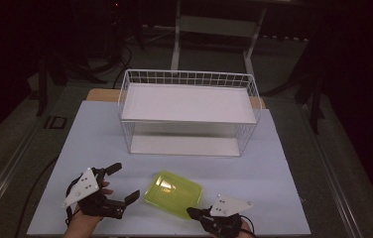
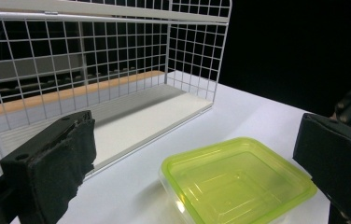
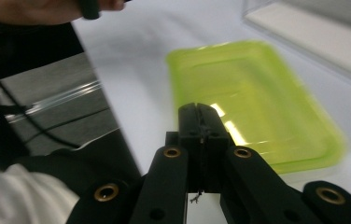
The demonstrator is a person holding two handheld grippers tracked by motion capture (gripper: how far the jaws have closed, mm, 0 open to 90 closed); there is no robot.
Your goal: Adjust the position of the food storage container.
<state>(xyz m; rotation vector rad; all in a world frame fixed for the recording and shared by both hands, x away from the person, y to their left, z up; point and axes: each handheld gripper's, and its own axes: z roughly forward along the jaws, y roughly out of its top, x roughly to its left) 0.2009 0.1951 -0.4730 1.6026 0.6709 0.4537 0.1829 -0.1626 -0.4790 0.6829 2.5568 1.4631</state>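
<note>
right claw point(image 1: 190, 212): down at the near edge of the table, jaws pressed flat together with nothing between them, tips right at the near rim of the green container — touching or a hair short, I can't tell
green container point(image 1: 174, 194): lime, see-through, lid on, lying flat on the white board just ahead of the right claw and just to the right of the left one; nobody has it yet
left claw point(image 1: 123, 182): jaws spread wide, empty, hovering low beside the container, which sits ahead of them and off toward the right jaw in the left gripper view
white board point(image 1: 274, 168): bare stretch beyond both claws, between container and rack
wire rack point(image 1: 188, 113): well ahead of both claws, two white shelves, both empty
progress: early going, I'd say — container not gripped, not lifted, nowhere near the rack; closed right tips look set to nudge or pin it
left to do: get a hold, carry it forward, presumably onto a shelf
writing: none readable on container, rack or claws
</note>
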